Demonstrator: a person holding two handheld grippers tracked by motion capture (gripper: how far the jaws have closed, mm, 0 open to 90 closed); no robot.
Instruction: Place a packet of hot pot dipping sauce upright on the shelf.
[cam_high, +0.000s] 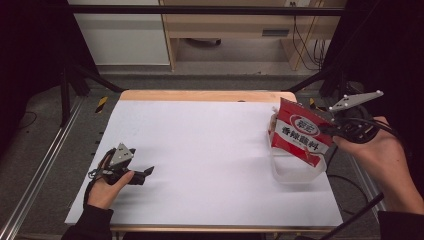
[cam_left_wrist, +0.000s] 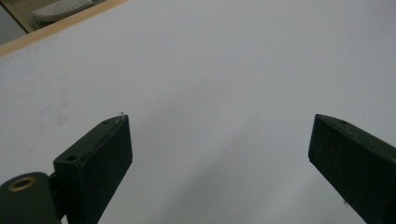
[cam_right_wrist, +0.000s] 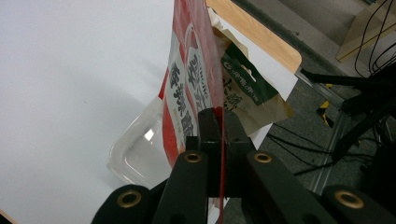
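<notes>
Right gripper (cam_high: 326, 129) clamping red sauce packet (cam_high: 299, 137) above clear plastic container (cam_high: 295, 172); left gripper (cam_high: 148, 171) wide open, resting on white table (cam_high: 210, 150)

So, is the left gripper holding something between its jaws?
No, the left gripper has its jaws wide apart over the bare white table.

The packet (cam_high: 300, 133) is red with a white band of dark characters. The container (cam_high: 292, 172) is clear. The tabletop (cam_high: 200, 150) is white, its far edge pale wood. A brown pouch (cam_right_wrist: 252, 100) carries a green label.
</notes>
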